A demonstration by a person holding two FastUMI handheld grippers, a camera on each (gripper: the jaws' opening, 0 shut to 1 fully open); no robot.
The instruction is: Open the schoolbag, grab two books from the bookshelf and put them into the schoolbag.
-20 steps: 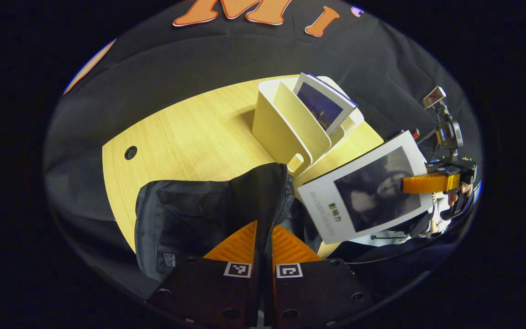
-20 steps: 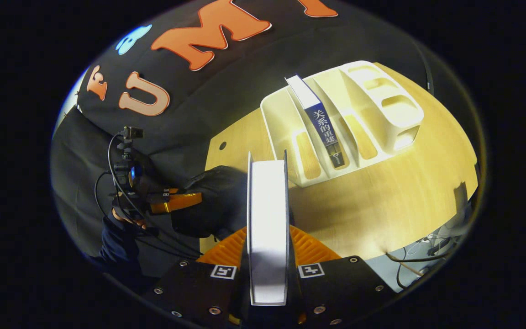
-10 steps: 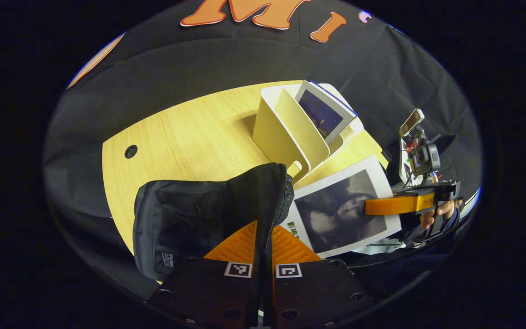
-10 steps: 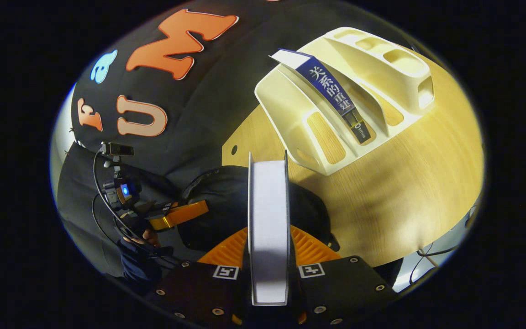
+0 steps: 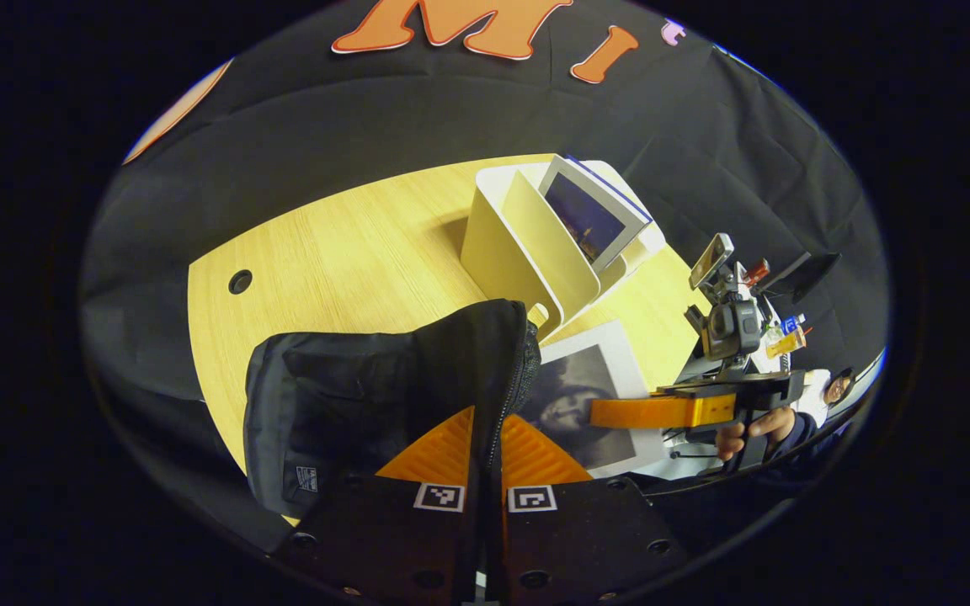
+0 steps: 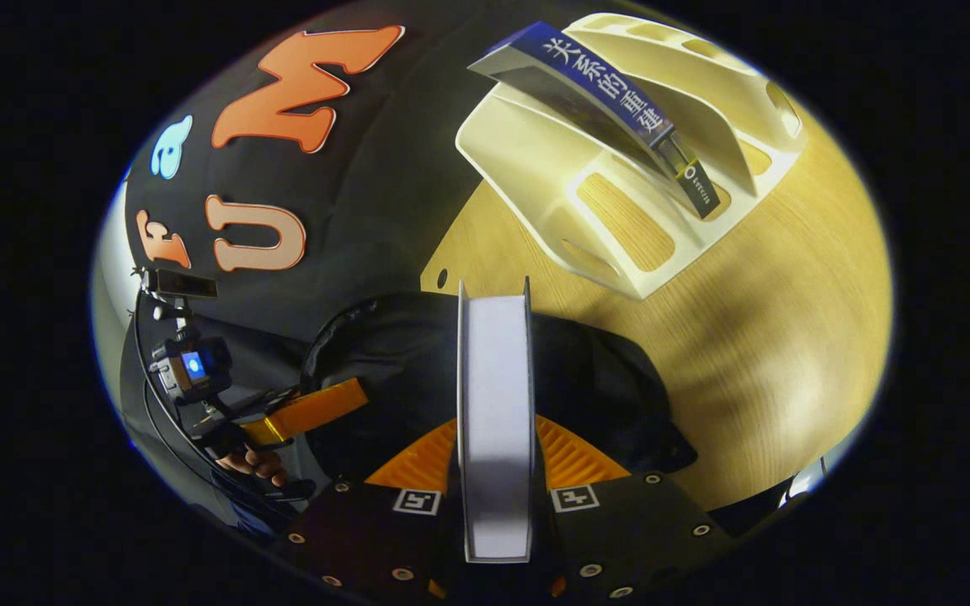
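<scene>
The black schoolbag (image 5: 367,387) stands on the wooden table (image 5: 325,244). My left gripper (image 5: 487,429) is shut on its zippered opening edge and holds it up. A book with a grey photo cover (image 5: 578,387) hangs just right of that edge, its near corner hidden behind the bag. The right gripper (image 5: 653,412) grips this book. In the right gripper view the book's white page edge (image 6: 495,379) stands between the fingers of my right gripper (image 6: 495,429), over the schoolbag (image 6: 603,379). The left gripper (image 6: 317,406) is at the bag's left side. A blue book (image 6: 611,84) leans in the cream bookshelf (image 6: 552,160).
The bookshelf (image 5: 519,252) stands behind the bag with the blue book (image 5: 590,215) in a far slot. A cable hole (image 5: 240,281) sits at the table's left. Bare tabletop (image 6: 771,337) lies right of the bag. A hand (image 6: 253,461) holds the left gripper.
The right gripper has carried the grey-cover book down and toward the bag's opening; its corner now slips behind the bag's edge. The left gripper has kept its hold.
</scene>
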